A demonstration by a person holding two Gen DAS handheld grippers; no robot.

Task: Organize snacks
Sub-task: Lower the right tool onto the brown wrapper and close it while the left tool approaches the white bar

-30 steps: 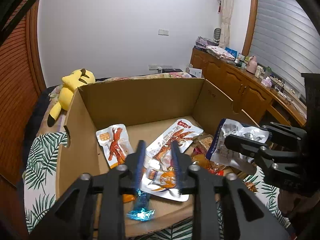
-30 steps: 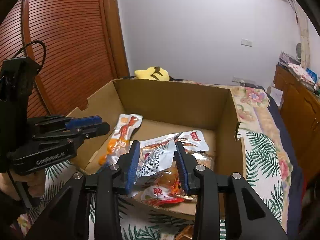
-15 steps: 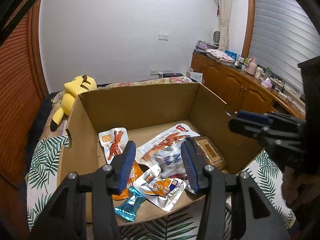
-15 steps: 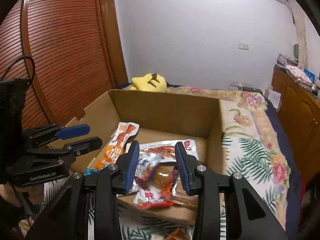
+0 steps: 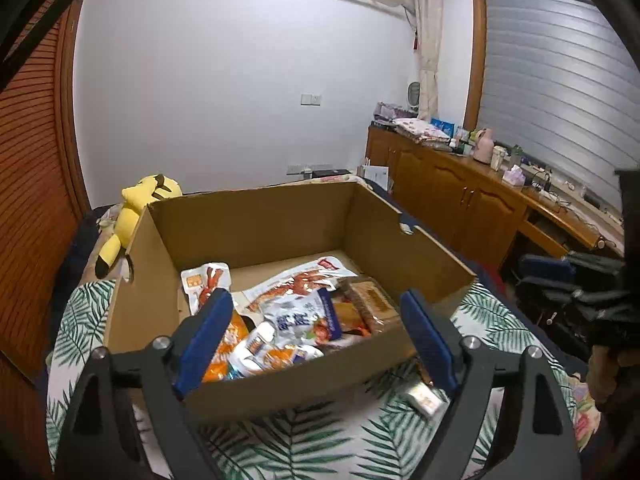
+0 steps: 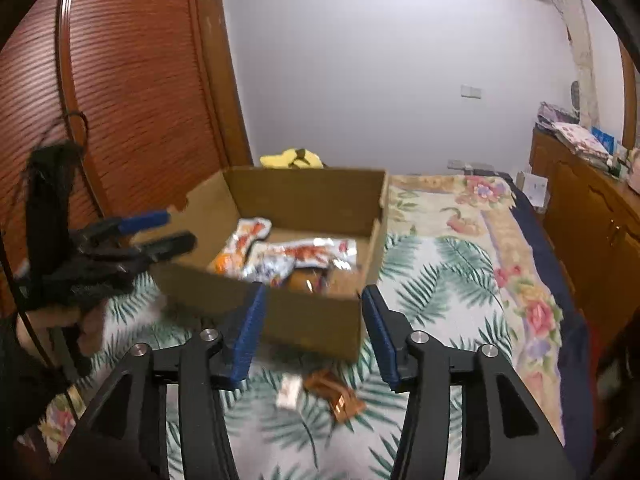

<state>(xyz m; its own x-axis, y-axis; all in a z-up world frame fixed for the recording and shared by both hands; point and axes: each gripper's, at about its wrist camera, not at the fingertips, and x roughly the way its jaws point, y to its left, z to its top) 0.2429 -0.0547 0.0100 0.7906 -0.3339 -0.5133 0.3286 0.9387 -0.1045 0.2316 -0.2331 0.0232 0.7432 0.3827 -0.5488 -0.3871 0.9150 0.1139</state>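
We log the left gripper point(image 5: 316, 332) at 6 o'clock in its own view — jaws spread wide, grasping nothing, poised over the near wall of the cardboard box point(image 5: 288, 224). Snack packets point(image 5: 304, 312) lie heaped inside. At 3 o'clock sits the right gripper point(image 6: 312, 336) — released, empty, above two loose snacks point(image 6: 320, 394) on the leaf-print bedspread point(image 6: 440, 280).
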